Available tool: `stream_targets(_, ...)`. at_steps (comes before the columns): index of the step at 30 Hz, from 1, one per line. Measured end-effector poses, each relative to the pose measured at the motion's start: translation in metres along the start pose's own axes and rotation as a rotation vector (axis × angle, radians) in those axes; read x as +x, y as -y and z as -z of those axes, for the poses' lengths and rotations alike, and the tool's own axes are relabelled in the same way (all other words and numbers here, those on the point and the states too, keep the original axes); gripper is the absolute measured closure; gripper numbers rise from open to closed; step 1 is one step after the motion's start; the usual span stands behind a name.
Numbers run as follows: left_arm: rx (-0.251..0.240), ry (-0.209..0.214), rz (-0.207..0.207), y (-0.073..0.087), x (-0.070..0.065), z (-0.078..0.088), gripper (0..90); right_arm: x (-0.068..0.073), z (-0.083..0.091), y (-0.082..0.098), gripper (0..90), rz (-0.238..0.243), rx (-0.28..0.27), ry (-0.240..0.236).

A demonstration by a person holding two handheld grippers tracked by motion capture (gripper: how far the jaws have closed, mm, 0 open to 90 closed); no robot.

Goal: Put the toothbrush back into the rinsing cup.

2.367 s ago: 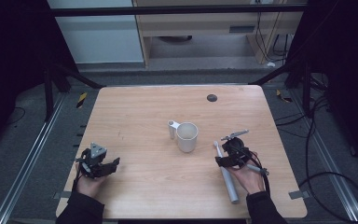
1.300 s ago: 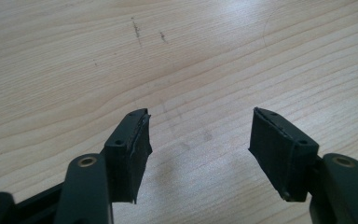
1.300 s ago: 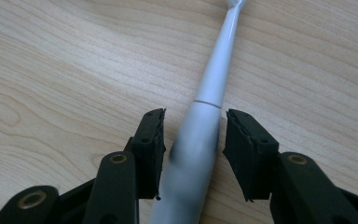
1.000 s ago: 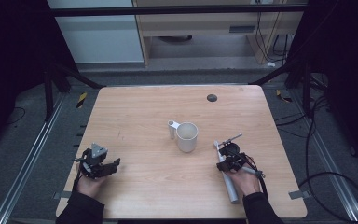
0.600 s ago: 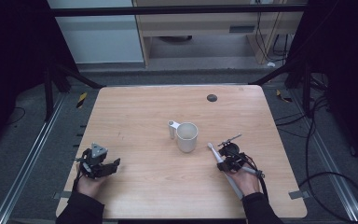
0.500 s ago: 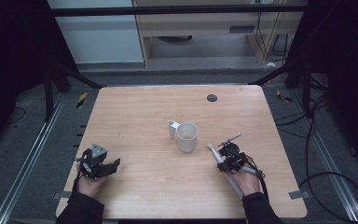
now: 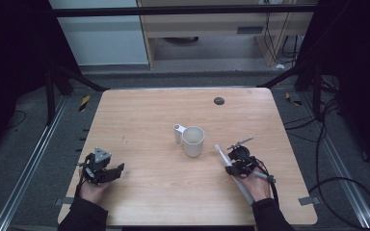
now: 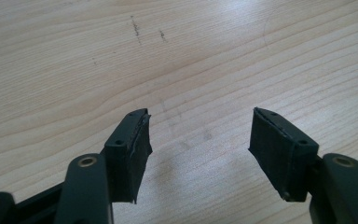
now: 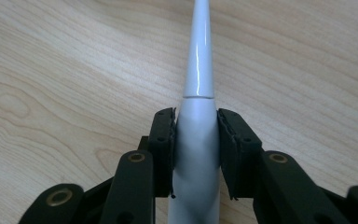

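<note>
White tapering plastic wand point(image 7: 234, 174), long and slim like an electric toothbrush handle, is the piece being handled, yet the largest thing here is the pale wooden table point(image 7: 149, 115), seen whole from the high view. On it, near the centre, stands a white ceramic mug point(image 7: 192, 140) with its handle toward 9 o'clock. A small dark round disc point(image 7: 218, 100) lies toward 12 o'clock from the mug, well apart from it.

The wand sits toward 4 o'clock from the mug, clamped in the right gripper point(image 7: 236, 163), its narrow tip pointing to about 11 o'clock and ending just beside the mug without touching it; its thick end runs back along the person's right hand point(image 7: 256, 185). The right gripper view adds what the high view cannot resolve: both black jaws press flat against the wand point(image 9: 197, 116) on its wider body, right below the seam where the thinner glossy neck begins, and the neck runs out over the table point(image 9: 51, 70).

The left gripper point(image 7: 107, 172) rests at about 8 o'clock from the mug, well apart. The left gripper view shows its jaws spread wide, with only the table point(image 8: 74, 70) and a few faint dark scuffs point(image 8: 137, 29) between and beyond them.
</note>
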State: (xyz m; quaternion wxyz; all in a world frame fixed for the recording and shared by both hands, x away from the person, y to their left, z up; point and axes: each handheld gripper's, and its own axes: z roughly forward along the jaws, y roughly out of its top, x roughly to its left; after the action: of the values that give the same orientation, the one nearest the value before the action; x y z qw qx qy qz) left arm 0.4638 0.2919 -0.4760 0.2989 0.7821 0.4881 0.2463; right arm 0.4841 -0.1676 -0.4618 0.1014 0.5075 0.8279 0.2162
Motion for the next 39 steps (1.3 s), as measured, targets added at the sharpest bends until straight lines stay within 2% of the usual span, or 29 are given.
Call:
stream_targets(4, 0.000, 0.000, 0.000, 0.000, 0.000, 0.000, 37.2, -0.002, 0.000, 0.000, 68.1, 0.003, -0.012, -0.006)
stream_targets(9, 0.001, 0.000, -0.001, 0.000, 0.000, 0.000, 37.2, 0.000, -0.012, 0.002, 68.0, 0.008, 0.039, -0.011)
stream_targets(17, 0.002, 0.000, -0.003, 0.000, 0.000, 0.000, 37.2, 0.002, -0.013, 0.002, 67.1, 0.026, 0.036, -0.005)
stream_targets(21, 0.004, 0.001, -0.003, 0.000, 0.000, 0.000, 37.2, 0.002, -0.012, 0.002, 59.1, 0.031, 0.035, -0.012)
stream_targets(25, 0.005, 0.001, -0.003, 0.000, 0.000, 0.000, 37.2, 0.004, -0.009, 0.002, 57.3, 0.042, 0.048, -0.014)
stream_targets(32, 0.007, 0.003, -0.002, 0.000, 0.000, 0.000, 37.1, 0.004, -0.011, 0.003, 59.6, 0.047, 0.073, 0.000)
stream_targets(39, 0.008, 0.003, -0.001, 0.000, 0.000, -0.001, 37.1, 0.006, -0.010, 0.003, 66.4, 0.045, 0.094, 0.014)
